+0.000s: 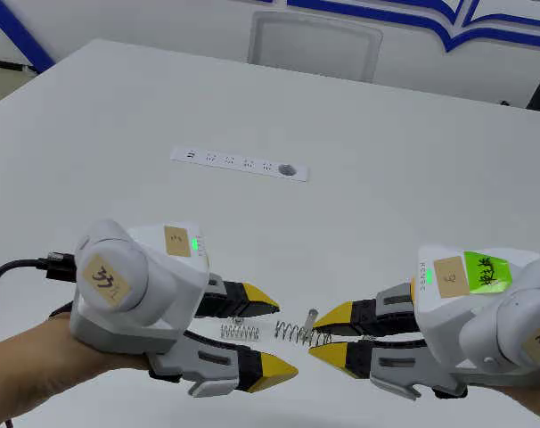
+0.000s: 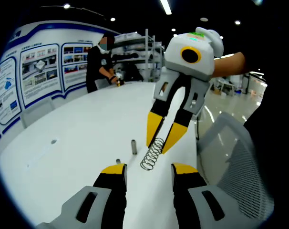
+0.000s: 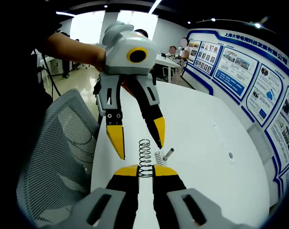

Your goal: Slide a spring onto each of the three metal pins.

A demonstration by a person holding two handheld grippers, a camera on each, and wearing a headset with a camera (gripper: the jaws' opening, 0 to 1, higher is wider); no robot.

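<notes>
My right gripper (image 1: 314,338) is shut on one end of a steel spring (image 1: 292,332), which sticks out from its yellow tips toward the left gripper. In the right gripper view the spring (image 3: 144,156) rises from between the jaws of the right gripper (image 3: 145,171). My left gripper (image 1: 288,336) stands open, facing it, with its tips either side of the spring's free end. A second spring (image 1: 239,331) lies on the table between the left jaws. A short metal pin (image 1: 310,315) stands just behind the held spring; it shows as the pin (image 2: 133,146) in the left gripper view.
A white power strip (image 1: 239,164) lies farther back on the white table (image 1: 386,178). A chair (image 1: 315,45) stands at the far edge. A black cable (image 1: 12,276) trails from the left gripper. A mesh chair (image 3: 58,143) sits beside the near edge.
</notes>
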